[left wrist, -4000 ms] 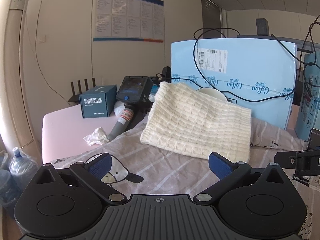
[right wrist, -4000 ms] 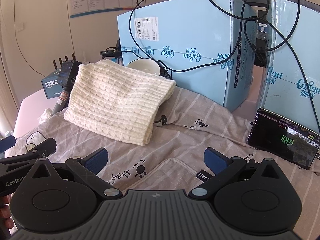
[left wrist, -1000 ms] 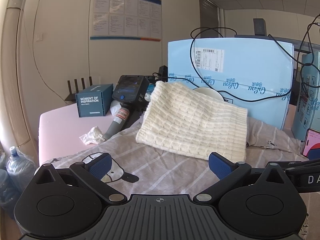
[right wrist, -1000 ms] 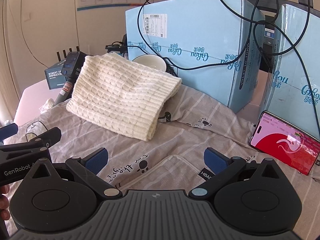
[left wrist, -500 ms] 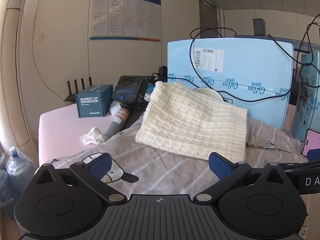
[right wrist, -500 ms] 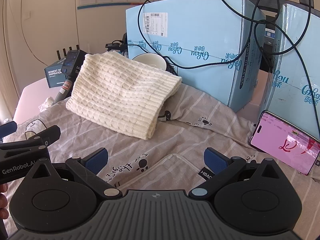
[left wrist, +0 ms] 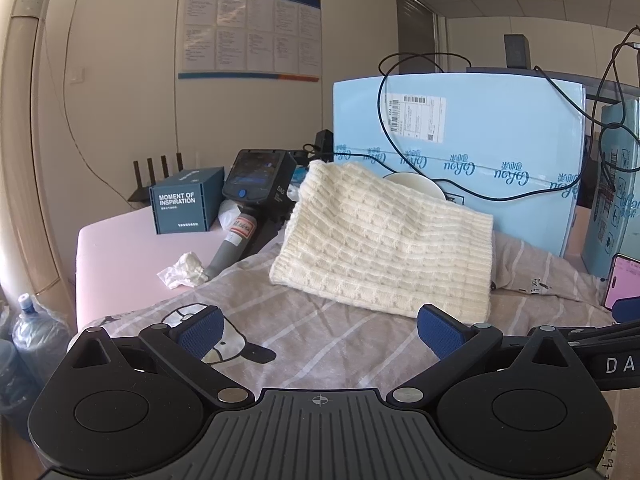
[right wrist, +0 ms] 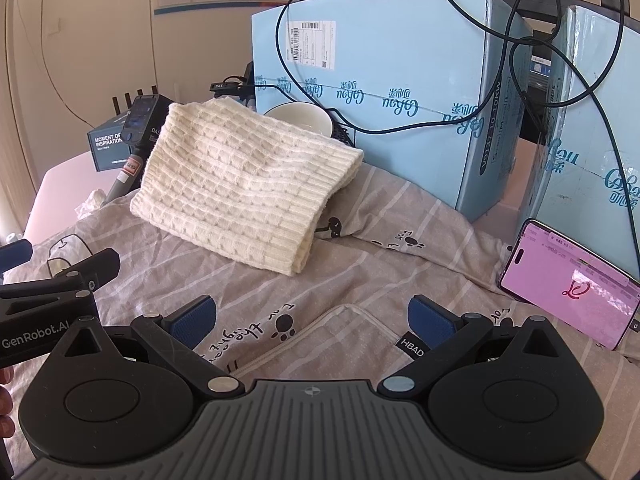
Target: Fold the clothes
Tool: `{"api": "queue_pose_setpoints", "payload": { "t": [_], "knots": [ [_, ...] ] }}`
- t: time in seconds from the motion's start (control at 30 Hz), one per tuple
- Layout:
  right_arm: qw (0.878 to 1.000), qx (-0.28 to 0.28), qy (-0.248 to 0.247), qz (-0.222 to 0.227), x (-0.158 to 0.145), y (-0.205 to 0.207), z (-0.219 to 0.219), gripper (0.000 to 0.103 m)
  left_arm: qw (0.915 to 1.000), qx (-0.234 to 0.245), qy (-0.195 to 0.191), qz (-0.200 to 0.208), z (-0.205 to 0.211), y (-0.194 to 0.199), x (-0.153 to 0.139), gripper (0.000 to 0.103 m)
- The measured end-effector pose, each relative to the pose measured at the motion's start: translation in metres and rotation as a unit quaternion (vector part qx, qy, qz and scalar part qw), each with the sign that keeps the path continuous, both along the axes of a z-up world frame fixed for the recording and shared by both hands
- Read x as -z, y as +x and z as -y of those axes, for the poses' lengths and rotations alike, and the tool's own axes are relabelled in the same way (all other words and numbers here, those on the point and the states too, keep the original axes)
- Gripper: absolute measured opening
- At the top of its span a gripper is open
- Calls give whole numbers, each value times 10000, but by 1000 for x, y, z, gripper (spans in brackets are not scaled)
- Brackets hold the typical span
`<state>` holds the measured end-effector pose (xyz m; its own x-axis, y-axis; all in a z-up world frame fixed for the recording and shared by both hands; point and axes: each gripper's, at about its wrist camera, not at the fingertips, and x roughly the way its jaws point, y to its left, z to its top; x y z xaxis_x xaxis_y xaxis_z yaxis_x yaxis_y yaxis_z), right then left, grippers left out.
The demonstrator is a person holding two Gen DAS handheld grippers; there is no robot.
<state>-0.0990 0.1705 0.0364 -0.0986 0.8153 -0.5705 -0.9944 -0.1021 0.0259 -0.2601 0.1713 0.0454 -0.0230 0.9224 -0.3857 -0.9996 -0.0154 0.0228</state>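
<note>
Little has shifted over the last four seconds: both views have drifted slightly, and the phone [right wrist: 570, 284] screen has gone from dark to a pink page, while the folded cream knit sweater [left wrist: 386, 240] lies where it lay; it rests on the grey striped bedsheet [left wrist: 320, 332], its far edge propped up against a white bowl [right wrist: 300, 118] and the large light-blue carton [left wrist: 460, 152] behind it; in the right wrist view the sweater [right wrist: 244, 188] shows its folded edge toward the right, ribbed hem doubled over. The left gripper [left wrist: 318, 330] hovers low over the sheet in front of the sweater, its blue pads [left wrist: 200, 330] spread wide with nothing between them; the right gripper [right wrist: 312, 318] hangs likewise, its pads [right wrist: 432, 320] apart and empty, above a piped seam and a small black label [right wrist: 412, 348] on the sheet. Cartoon animals and paw prints [right wrist: 286, 324] are printed on the cloth. Left of the sweater, on the pink desk [left wrist: 120, 240], lie a handheld device with a grey handle [left wrist: 248, 216], a crumpled tissue [left wrist: 182, 274] and a dark teal box reading MOMENT OF INSPIRATION [left wrist: 186, 206]; a black router [left wrist: 156, 176] stands behind it. Black cables [right wrist: 400, 40] loop over the carton; a second blue carton [right wrist: 600, 120] stands to the right, with the phone leaning at its foot; a notice board [left wrist: 250, 28] hangs on the wall; water bottles [left wrist: 34, 332] sit at far left.
</note>
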Motion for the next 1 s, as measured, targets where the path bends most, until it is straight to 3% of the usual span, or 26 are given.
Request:
{"api": "queue_pose_setpoints", "payload": {
  "t": [1.0],
  "knots": [
    [10000, -8, -34, 52, 2, -1, -1, 103, 10000, 6, -35, 3, -1, 0, 2, 103]
  ]
}}
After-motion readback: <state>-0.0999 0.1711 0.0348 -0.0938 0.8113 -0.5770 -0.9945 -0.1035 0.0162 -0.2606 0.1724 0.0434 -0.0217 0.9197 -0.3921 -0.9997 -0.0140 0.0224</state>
